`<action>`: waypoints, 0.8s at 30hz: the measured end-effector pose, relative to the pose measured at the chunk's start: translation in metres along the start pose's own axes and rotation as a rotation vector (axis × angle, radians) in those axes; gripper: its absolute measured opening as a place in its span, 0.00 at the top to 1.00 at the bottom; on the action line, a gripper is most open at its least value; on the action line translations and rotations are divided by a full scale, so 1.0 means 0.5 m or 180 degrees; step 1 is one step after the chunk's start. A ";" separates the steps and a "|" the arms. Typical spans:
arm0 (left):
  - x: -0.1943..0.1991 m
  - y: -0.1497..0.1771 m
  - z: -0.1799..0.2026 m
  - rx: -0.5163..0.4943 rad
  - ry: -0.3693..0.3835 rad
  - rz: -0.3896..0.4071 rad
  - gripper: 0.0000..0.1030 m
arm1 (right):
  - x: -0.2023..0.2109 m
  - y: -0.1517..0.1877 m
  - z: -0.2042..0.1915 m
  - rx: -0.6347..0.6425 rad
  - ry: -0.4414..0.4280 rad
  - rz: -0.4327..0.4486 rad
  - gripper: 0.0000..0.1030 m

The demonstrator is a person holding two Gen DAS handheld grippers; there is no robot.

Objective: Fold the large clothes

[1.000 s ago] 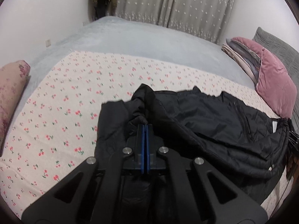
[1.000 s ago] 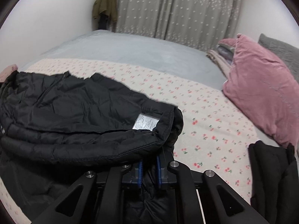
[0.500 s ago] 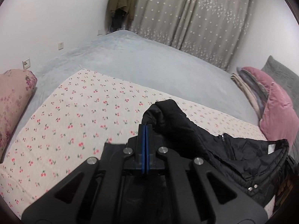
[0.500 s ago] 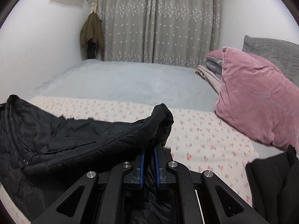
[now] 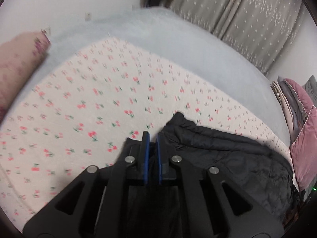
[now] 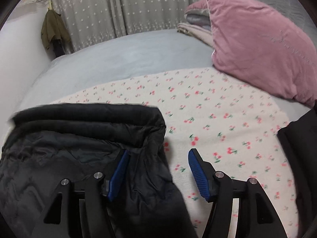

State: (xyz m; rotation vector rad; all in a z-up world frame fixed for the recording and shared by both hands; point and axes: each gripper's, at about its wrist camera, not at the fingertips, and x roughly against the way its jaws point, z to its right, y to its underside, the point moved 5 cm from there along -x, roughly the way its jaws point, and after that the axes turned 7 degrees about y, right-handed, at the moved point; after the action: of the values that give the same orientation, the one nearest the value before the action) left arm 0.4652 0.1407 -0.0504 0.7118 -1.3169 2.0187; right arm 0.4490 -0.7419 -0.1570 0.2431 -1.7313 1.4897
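A black padded jacket [image 5: 233, 158] lies folded on the cherry-print sheet [image 5: 89, 103]; in the right wrist view the jacket [image 6: 79, 142] fills the lower left. My left gripper [image 5: 152, 136] stands at the jacket's left edge, its blue pads a small gap apart with dark cloth between them. My right gripper [image 6: 158, 154] is open wide, its left finger [image 6: 118, 168] resting on the jacket and its right finger [image 6: 196, 170] over the cherry-print sheet [image 6: 218, 119].
A pink velvet pillow [image 6: 257, 45] and folded blankets [image 6: 196, 25] lie at the right. A floral pink bolster [image 5: 17, 63] lies at the left. Another dark garment [image 6: 301, 138] sits at the right edge. Grey bedspread [image 6: 122, 55] and curtains [image 6: 118, 6] lie beyond.
The lifted jacket edge has been laid down over the rest of the jacket. My right gripper has opened and let go. My left gripper's pads have parted slightly.
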 end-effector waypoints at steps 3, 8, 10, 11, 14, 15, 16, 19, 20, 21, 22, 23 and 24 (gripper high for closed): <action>0.042 0.028 0.040 -0.0177 0.0113 0.0008 0.86 | 0.038 0.005 -0.042 0.0347 0.0236 0.0168 0.39; 0.082 0.122 0.132 -0.0611 0.0135 -0.0072 0.72 | 0.133 0.029 -0.182 0.0972 0.0180 0.0493 0.39; 0.098 0.155 0.142 -0.0721 0.0103 -0.0118 0.72 | 0.184 0.059 -0.233 0.1125 0.0047 0.0552 0.38; 0.105 0.167 0.142 -0.0771 0.0086 -0.0135 0.72 | 0.212 0.078 -0.256 0.1198 -0.0087 0.0528 0.39; 0.138 0.193 0.099 -0.0710 -0.0138 -0.0072 0.70 | 0.262 0.124 -0.273 0.1314 -0.0241 0.0471 0.39; 0.145 0.202 0.083 -0.0670 -0.0166 -0.0089 0.70 | 0.281 0.143 -0.269 0.1355 -0.0263 0.0458 0.39; 0.152 0.208 0.065 -0.0616 -0.0171 -0.0112 0.70 | 0.296 0.159 -0.263 0.1372 -0.0261 0.0457 0.38; 0.169 0.231 0.010 -0.0357 -0.0216 -0.0128 0.66 | 0.336 0.201 -0.235 0.1323 -0.0250 0.0448 0.38; 0.166 0.241 0.000 -0.0317 -0.0216 -0.0178 0.66 | 0.341 0.210 -0.222 0.1291 -0.0216 0.0456 0.38; 0.154 0.255 -0.010 -0.0276 -0.0212 -0.0241 0.66 | 0.344 0.218 -0.215 0.1259 -0.0186 0.0476 0.38; 0.142 0.266 -0.015 -0.0264 -0.0248 -0.0267 0.66 | 0.344 0.225 -0.213 0.1226 -0.0191 0.0492 0.38; 0.136 0.278 -0.014 -0.0291 -0.0302 -0.0284 0.66 | 0.333 0.228 -0.208 0.1192 -0.0225 0.0483 0.38; 0.123 0.289 -0.012 -0.0369 -0.0407 -0.0318 0.66 | 0.322 0.237 -0.208 0.1136 -0.0286 0.0461 0.38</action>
State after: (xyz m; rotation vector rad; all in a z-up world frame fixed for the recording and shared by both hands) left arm 0.3166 0.1138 -0.0944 0.8471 -1.4293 1.8280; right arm 0.3187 -0.5589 -0.1385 0.3808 -1.5691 1.9191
